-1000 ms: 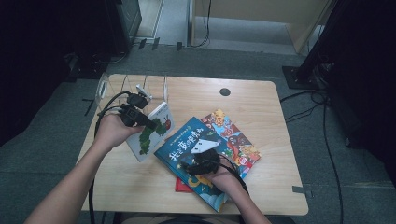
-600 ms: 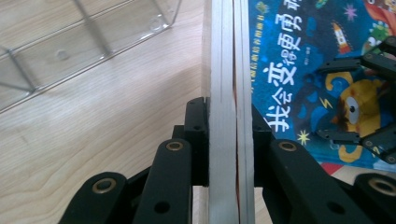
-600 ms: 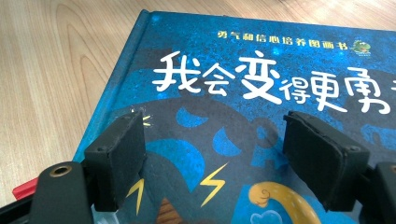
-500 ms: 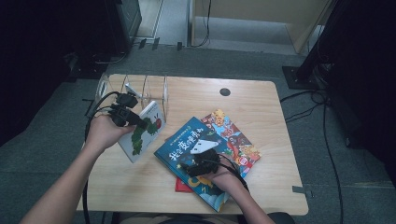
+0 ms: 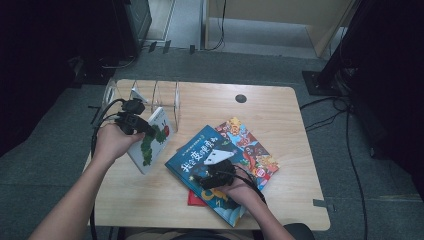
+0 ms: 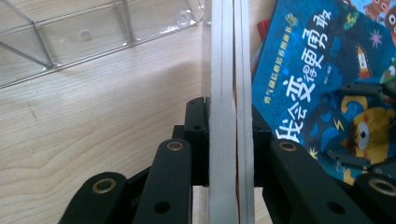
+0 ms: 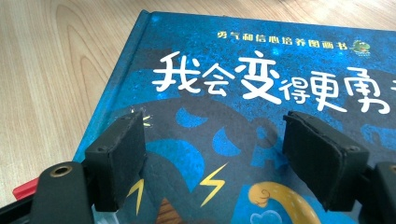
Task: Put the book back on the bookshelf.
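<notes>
Left gripper view: fingers [image 6: 229, 140] clamp white book's [image 6: 229, 70] edge; right fingers [image 7: 215, 158] wide.

Blue book [image 7: 261, 116] cover: title "我会变得更勇敢", small line "勇气和自信培养图画书".

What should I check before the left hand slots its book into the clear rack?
1. Left gripper clamped on the white book: ok, both jaws press its edges.
2. Book lifted and tilted off the table: ok.
3. Clear rack slots free: ok in the high view, no book seen between the dividers.
4. Book edge lined up with a slot: cannot tell.
5. Right gripper out of the path: ok, it sits open over the blue book, apart from the rack.
6. Cable clear of the rack: cannot tell.
</notes>
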